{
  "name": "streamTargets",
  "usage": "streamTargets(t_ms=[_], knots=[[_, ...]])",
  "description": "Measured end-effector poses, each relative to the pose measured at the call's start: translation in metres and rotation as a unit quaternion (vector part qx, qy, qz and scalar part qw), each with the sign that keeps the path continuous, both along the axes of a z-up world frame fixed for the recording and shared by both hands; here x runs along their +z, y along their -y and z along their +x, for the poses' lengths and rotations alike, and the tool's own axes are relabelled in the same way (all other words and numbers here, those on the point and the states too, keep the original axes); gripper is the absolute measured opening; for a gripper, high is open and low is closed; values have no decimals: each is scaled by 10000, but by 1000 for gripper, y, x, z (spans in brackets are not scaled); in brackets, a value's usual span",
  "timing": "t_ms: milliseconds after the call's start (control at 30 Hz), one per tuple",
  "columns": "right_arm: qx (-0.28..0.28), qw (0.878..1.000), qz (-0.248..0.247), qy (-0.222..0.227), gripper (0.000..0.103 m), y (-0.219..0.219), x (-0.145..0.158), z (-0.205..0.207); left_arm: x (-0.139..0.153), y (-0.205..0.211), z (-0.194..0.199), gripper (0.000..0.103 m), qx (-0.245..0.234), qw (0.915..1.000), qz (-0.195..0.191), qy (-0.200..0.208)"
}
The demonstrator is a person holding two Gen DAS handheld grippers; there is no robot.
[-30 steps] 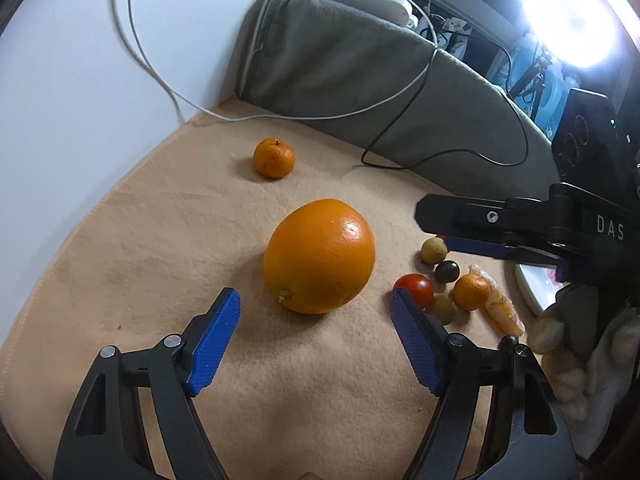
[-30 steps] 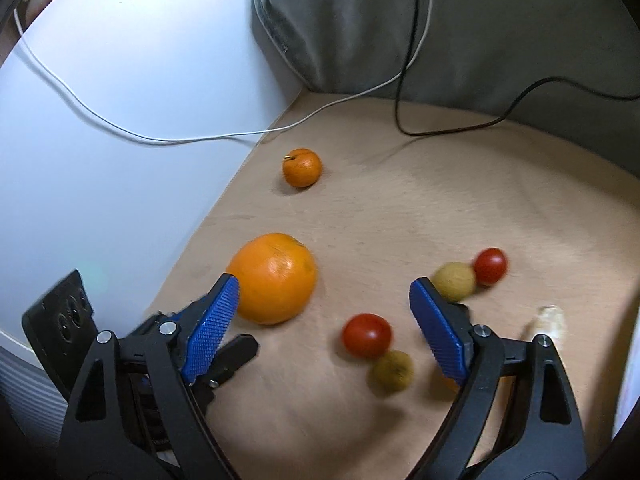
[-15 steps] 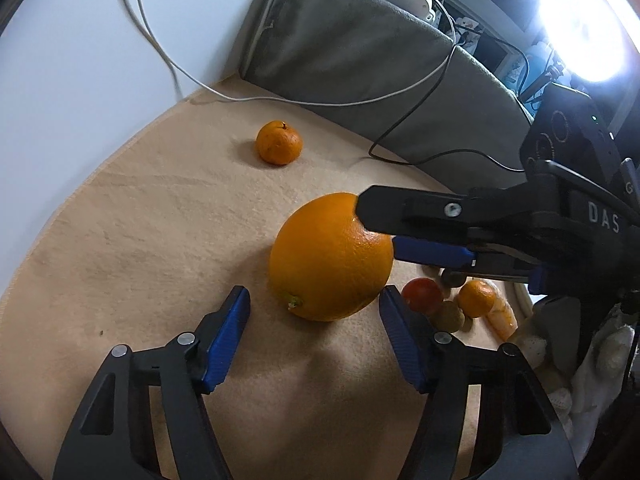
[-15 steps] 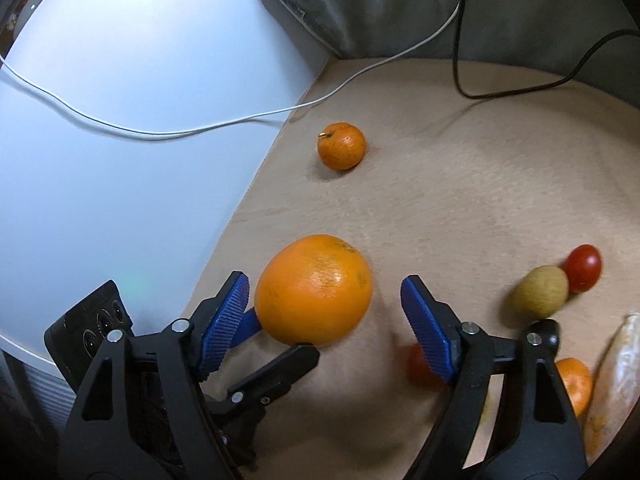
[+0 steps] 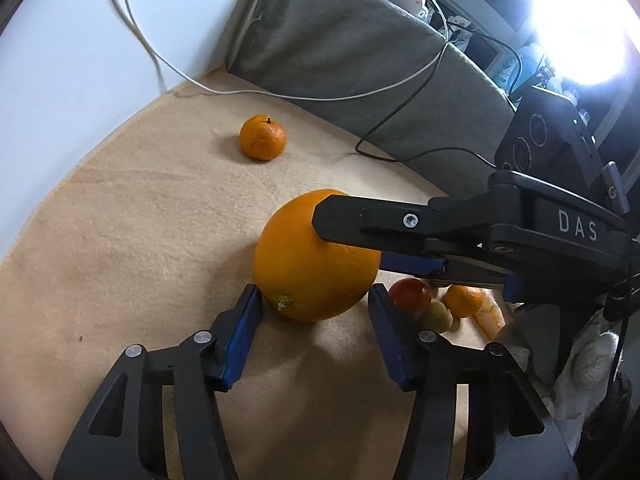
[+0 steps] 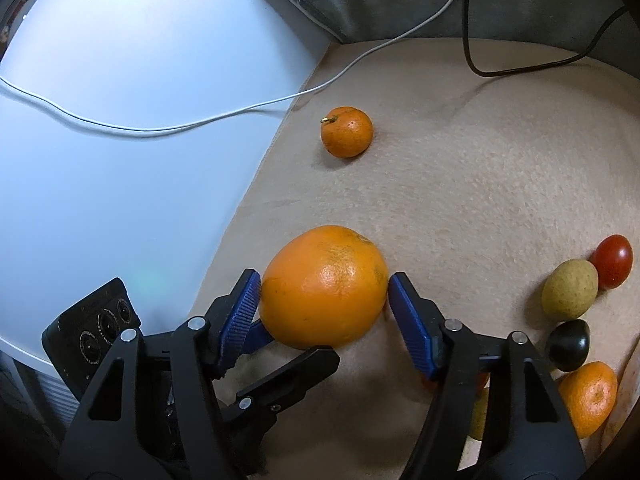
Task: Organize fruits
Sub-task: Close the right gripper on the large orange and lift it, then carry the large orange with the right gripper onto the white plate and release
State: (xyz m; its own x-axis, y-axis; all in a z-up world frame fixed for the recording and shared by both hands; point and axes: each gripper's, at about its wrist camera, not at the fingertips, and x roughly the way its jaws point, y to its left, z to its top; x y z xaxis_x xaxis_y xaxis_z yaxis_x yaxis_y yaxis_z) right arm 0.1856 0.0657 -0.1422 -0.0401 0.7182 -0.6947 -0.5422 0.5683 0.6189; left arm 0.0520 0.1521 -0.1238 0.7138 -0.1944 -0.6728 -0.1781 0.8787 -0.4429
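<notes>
A large orange (image 5: 316, 256) (image 6: 324, 286) lies on the beige mat. My left gripper (image 5: 314, 302) straddles its near part, blue pads at both sides. My right gripper (image 6: 323, 294) also has its blue pads against both sides of the orange; in the left wrist view its upper finger (image 5: 360, 222) crosses over the fruit. A small mandarin (image 5: 263, 137) (image 6: 346, 132) sits farther back. At the right lie a red tomato (image 6: 612, 261), a yellow-green fruit (image 6: 570, 295), a dark fruit (image 6: 568, 345) and another mandarin (image 6: 588, 398).
A grey cushion (image 5: 360, 48) runs along the back with a white cable (image 6: 160, 124) and a black cable (image 6: 520, 68) draped over it. The white table surface (image 6: 100, 160) borders the mat on the left. A bright lamp (image 5: 580, 32) glares at the upper right.
Both grippers have narrowed around the large orange. The right gripper has moved left, from over the small fruits onto the orange. The left gripper has moved forward to it.
</notes>
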Motion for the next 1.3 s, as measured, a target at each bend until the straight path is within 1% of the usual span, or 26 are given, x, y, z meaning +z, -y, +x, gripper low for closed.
streamTargets(t_ms=[333,633,867,1067,1300], knots=[[-21,9999,64,147,69,11,10,-6,8,13,-4,54,-57,9997,225,114],[-237,9991,127,325,68,41,29,-9,26,40,-3,54,-268,9986,329,327],[-498,9975,192,464,69,85,47,-11,40,71,1,54,-538,9966,382,489],[-751,9957,193,498,68,123,56,2,47,104,7,54,-863,9938,406,568],[-1092,9927,142,502,68,179,65,24,52,150,21,54,-1331,9882,412,633]])
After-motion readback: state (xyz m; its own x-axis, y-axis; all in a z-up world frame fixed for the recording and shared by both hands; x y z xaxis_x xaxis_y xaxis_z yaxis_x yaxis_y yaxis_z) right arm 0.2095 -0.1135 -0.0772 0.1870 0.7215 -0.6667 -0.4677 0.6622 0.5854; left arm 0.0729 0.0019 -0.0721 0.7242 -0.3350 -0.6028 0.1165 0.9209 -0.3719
